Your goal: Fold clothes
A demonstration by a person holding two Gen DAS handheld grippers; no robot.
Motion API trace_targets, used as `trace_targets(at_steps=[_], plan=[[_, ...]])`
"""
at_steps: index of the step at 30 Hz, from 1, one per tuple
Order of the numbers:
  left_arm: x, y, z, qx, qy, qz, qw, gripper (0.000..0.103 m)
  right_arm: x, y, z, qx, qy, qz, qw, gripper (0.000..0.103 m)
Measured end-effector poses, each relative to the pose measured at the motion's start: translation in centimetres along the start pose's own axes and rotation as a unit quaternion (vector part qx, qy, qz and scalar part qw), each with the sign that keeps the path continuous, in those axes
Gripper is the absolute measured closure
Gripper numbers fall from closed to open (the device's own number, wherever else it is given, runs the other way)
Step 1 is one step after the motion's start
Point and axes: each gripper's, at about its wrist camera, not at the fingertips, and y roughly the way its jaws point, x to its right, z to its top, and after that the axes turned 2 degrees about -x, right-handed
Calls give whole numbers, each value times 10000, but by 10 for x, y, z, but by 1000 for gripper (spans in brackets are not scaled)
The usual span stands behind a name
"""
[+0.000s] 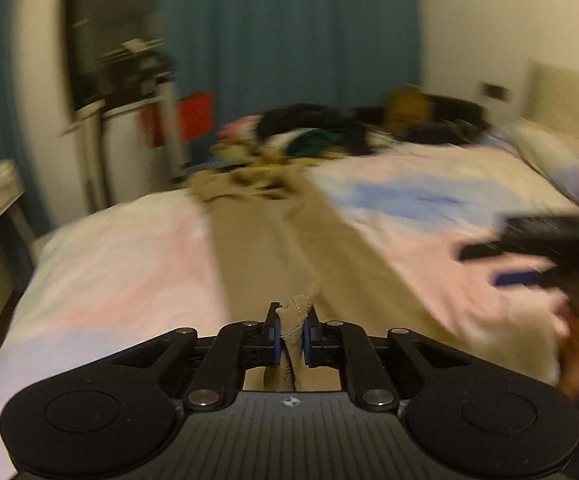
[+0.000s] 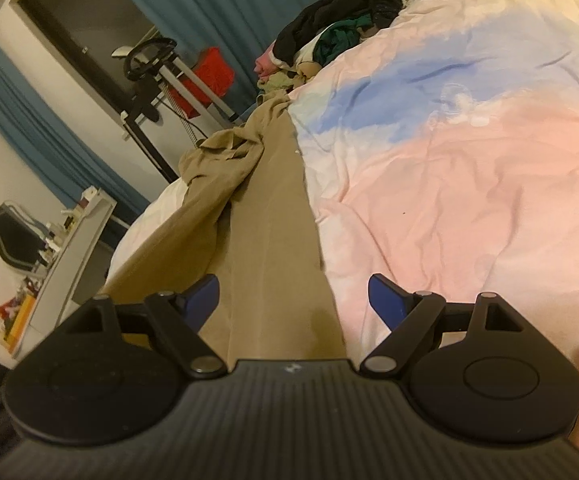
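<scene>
The left gripper [image 1: 292,330] is clamped on a corner of the tan garment [image 1: 273,240], which stretches ahead across the bed [image 1: 109,264]. The right gripper [image 2: 293,300] stands open over the near edge; close it there, then lift both corners evenly

Long tan garment [image 2: 269,208] stretched along the bed, far end bunched.
</scene>
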Motion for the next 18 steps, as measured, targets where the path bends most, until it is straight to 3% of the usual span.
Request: trace_targets(at_steps=[5,7,9,10,12,13,14,18], plan=[[48,33,-14,-595,703,-570,9941,95,6,1,1,-110,105,30,9999,20],[50,50,-21,-990,582,-764,9904,93,8,4,0,-241,120,101,9996,20],[49,67,-27,-1391,384,-960,9849,85,12,8,-2,-436,225,235,9985,20],[44,71,-28,-1505,214,-1027,9830,82,15,10,-3,-539,319,310,9976,20],[26,71,-29,-1587,-259,-1143,9803,64,19,14,-6,-726,515,438,9951,20],[15,68,-29,-1577,-548,-1219,9784,46,22,15,-8,-811,630,480,9936,20],[4,66,-28,-1534,-846,-1300,9759,38,26,18,-10,-898,767,504,9917,19],[-48,56,-31,-1306,-2175,-1480,9559,30,42,29,-17,-1262,1281,537,9822,19]])
